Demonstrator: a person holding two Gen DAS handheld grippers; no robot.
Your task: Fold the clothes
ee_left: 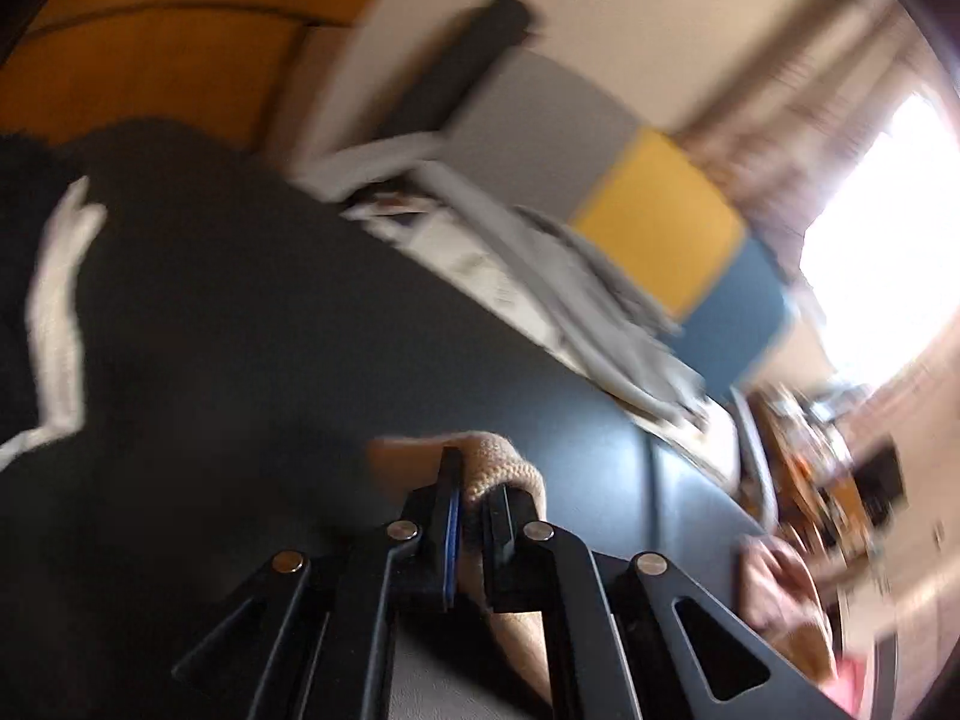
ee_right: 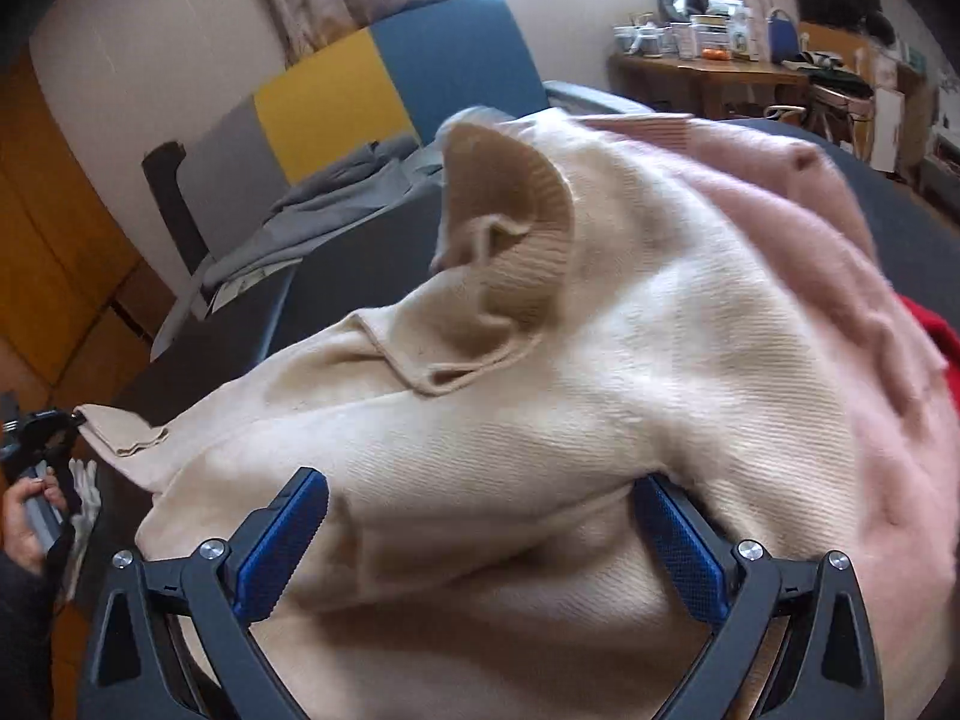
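**Cream sweater pinched at one end, straddled at the other**

A person works a cream knitted sweater (ee_right: 540, 420) on a dark bed surface (ee_left: 570, 420), a handheld claw in each hand. The left gripper (ee_left: 474, 498) has its jaws clamped tight on a ribbed edge of the cream knit, which bulges out above the fingertips; the left wrist view is streaked with motion blur. Seen from the right wrist camera, that same left gripper (ee_right: 72, 417) sits far off at the left edge, nipping the sweater's cuff, with the person's left hand (ee_right: 27, 510) wrapped round its handle.

The right gripper (ee_right: 480, 516) stands wide apart, its blue-padded fingers (ee_right: 282, 546) flanking a fold of the sweater's body. The cloth lies between them, but the pads do not press on it. The ribbed turtleneck collar (ee_right: 516, 240) rears up beyond, mouth open.

Under and behind the cream knit lies a pink fuzzy garment (ee_right: 810, 228), touching it, with a sliver of red cloth (ee_right: 936, 324) at the right edge. Grey bedding (ee_right: 336, 198) is heaped by a headboard of grey, yellow and blue panels (ee_right: 336, 90). A cluttered wooden desk (ee_right: 708, 72) stands by the curtained window.
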